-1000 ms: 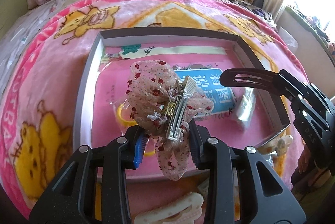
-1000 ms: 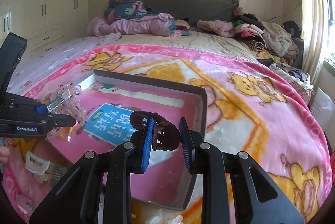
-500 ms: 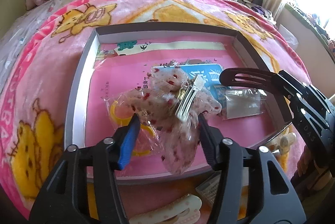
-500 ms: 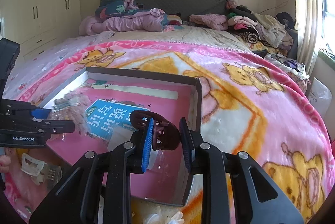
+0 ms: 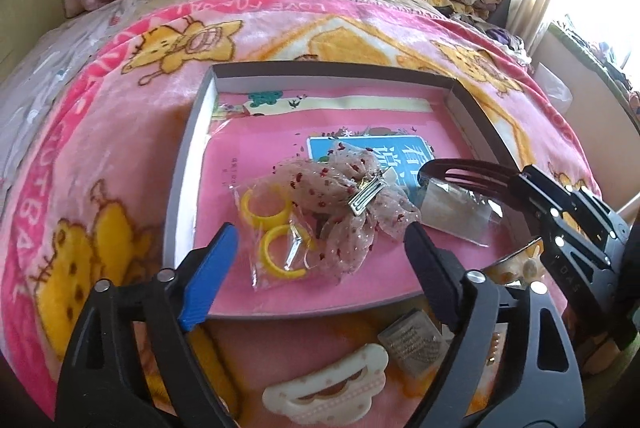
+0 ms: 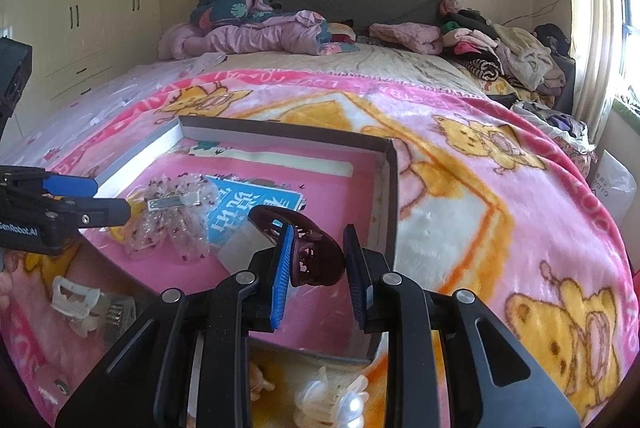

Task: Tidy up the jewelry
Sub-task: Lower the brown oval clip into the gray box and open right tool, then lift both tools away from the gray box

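A shallow pink-lined box [image 5: 188, 164] lies on the blanket; it also shows in the right wrist view [image 6: 390, 188]. A pink dotted fabric bow clip [image 5: 352, 204] lies in it, partly on a bag of yellow rings [image 5: 272, 228]. My left gripper [image 5: 316, 252] is open and empty just in front of the bow. My right gripper [image 6: 318, 264] is shut on a dark brown claw clip [image 6: 308, 248], held over the box's right part; the clip also shows in the left wrist view [image 5: 472, 170].
A clear packet [image 5: 456, 208] and a blue card [image 5: 400, 156] lie in the box. A cream claw clip [image 5: 328, 392] and a small studded piece [image 5: 412, 344] lie on the blanket in front. Clothes are piled at the bed's head [image 6: 260, 28].
My left gripper opened and let go of the bow clip, which now lies in the box. The left gripper drew back. The right gripper kept hold of the brown clip.
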Tool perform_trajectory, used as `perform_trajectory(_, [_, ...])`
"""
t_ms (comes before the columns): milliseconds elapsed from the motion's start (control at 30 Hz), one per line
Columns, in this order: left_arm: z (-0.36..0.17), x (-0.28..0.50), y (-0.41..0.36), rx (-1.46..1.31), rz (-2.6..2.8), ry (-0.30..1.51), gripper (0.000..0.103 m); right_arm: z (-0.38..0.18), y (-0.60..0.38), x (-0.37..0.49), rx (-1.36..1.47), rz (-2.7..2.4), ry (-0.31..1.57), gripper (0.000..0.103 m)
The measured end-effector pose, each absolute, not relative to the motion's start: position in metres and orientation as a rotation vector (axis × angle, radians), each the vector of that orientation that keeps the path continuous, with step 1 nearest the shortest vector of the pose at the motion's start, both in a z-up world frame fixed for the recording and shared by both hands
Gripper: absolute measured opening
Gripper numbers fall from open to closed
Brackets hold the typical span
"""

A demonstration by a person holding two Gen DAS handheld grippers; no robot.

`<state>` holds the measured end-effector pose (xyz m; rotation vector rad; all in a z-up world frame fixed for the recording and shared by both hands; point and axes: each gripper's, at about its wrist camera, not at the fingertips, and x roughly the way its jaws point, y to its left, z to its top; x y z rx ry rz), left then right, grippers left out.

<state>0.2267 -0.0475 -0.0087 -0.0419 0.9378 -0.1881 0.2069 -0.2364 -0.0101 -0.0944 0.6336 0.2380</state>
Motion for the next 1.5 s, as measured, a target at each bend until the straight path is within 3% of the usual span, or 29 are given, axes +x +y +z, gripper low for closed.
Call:
perform_trajectory(233, [-0.005, 0.216, -0.033, -0.074, -0.157, 0.929, 0.086, -0.013, -0.23, 0.201, -0.106, 0.252, 0.655, 0.025])
perform_trajectory(700, [-0.006, 0.194, -0.008, -0.11, -0.11, 0.928, 0.087, -0.014, -0.219, 0.191, -0.114, 0.28, 0.687, 0.028])
perform_trajectory(1067, [-0.003, 0.177, -0.001, -0.128, -0.112, 0.916, 0.087, 0.001, -0.222, 0.176, -0.105, 0.269, 0.663, 0.057])
perform_trajectory(1500, [0.005, 0.153, 0.002, -0.133, -0.11, 0.89, 0.091, 0.019, -0.238, 0.145, -0.096, 0.226, 0.636, 0.074])
